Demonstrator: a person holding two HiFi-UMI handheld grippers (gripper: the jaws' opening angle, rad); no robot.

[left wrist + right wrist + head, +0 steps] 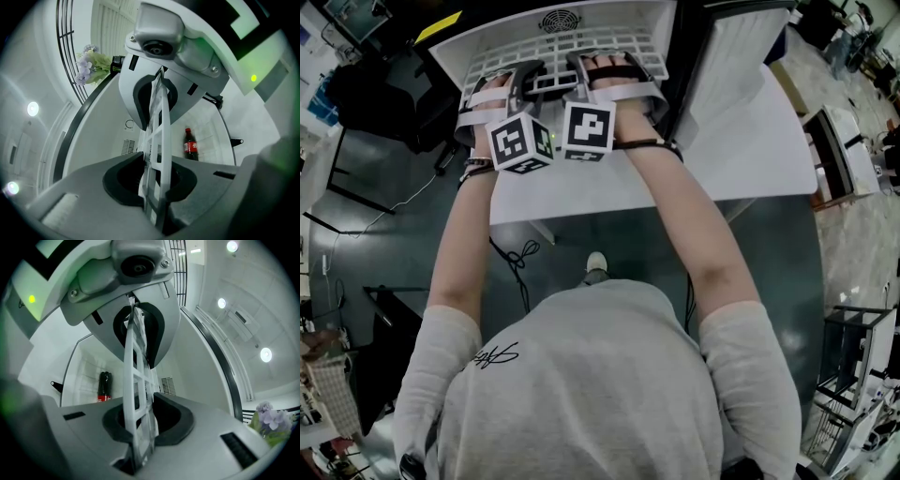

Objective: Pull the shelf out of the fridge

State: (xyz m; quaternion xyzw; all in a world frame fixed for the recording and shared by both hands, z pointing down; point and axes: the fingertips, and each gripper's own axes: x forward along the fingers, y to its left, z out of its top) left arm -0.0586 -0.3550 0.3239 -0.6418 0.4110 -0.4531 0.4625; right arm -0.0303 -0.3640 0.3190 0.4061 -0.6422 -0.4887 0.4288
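Head view, shelf: a white grid shelf [558, 52] lay level inside the open white fridge [455, 52], its near edge at the front opening.
Head view, fridge: it stood on a white counter [750, 150], with its door [736, 47] swung open on the right.
Head view, tongs: the left tongs [500, 82] and right tongs [614, 68] sat side by side on the shelf's front edge, both forearms stretched out over the counter.
Left gripper view, tongs: the left tongs [153, 140] were closed on the shelf [164, 122], with its grid bars running edge-on between the dark pads.
Left gripper view, background: a cola bottle [189, 145] stood upright inside the fridge, to the right of the shelf; some pale flowers [91, 63] showed at the upper left.
Right gripper view, tongs: the right tongs [138, 376] were clamped on the shelf [131, 352] in the same way, the grid passing between both pads.
Right gripper view, background: the bottle [103, 386] stood left of the shelf, the flowers [269, 420] sat at the lower right, and round ceiling lights [266, 354] glowed above.
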